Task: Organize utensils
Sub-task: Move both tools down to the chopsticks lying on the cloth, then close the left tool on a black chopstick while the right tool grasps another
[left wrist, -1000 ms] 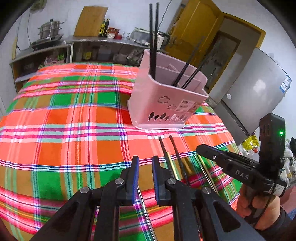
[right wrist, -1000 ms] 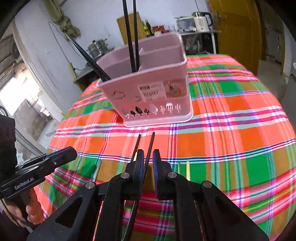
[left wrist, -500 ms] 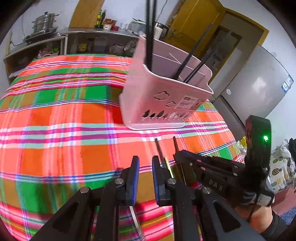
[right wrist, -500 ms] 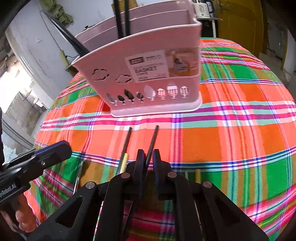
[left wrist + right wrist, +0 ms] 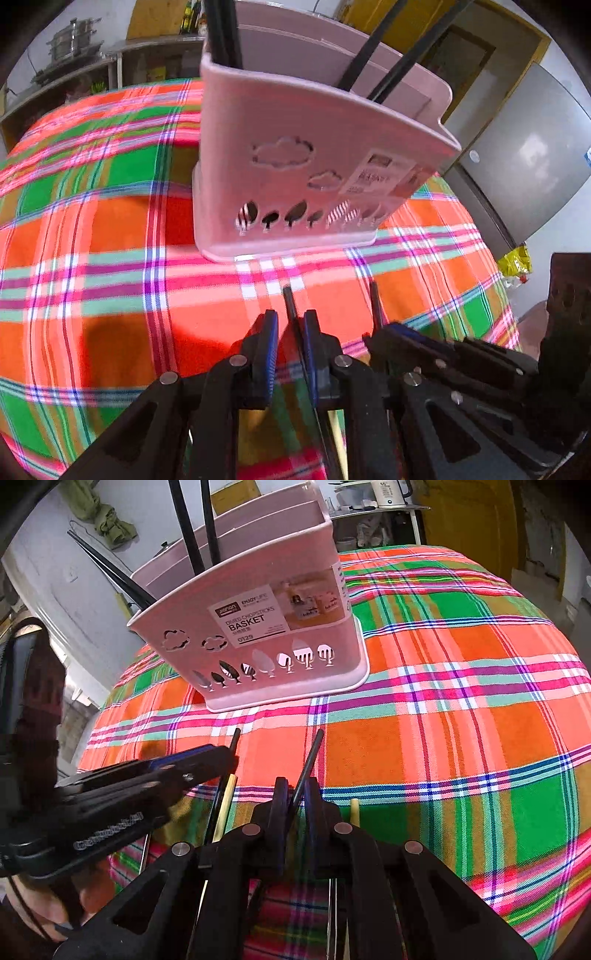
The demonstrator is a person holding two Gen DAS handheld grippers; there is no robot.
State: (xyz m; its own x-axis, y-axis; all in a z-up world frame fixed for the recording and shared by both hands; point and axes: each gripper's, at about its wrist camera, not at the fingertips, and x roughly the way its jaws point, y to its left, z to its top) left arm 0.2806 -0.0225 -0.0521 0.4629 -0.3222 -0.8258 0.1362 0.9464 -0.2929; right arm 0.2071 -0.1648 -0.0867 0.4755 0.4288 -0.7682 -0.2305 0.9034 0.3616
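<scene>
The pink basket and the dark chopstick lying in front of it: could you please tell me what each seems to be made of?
Pink basket: likely moulded plastic, smooth matt walls with clean cut-out shapes and a printed label. Dark chopstick: thin, uniformly black, slightly glossy; material unclear.

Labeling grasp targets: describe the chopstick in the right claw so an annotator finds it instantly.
Start at the pink chopstick basket on the plaid tablecloth. In front of it, the right claw pinches one thin black chopstick whose tip angles toward the basket. Its neighbours have pale yellow ends, or sit by the left claw.
</scene>
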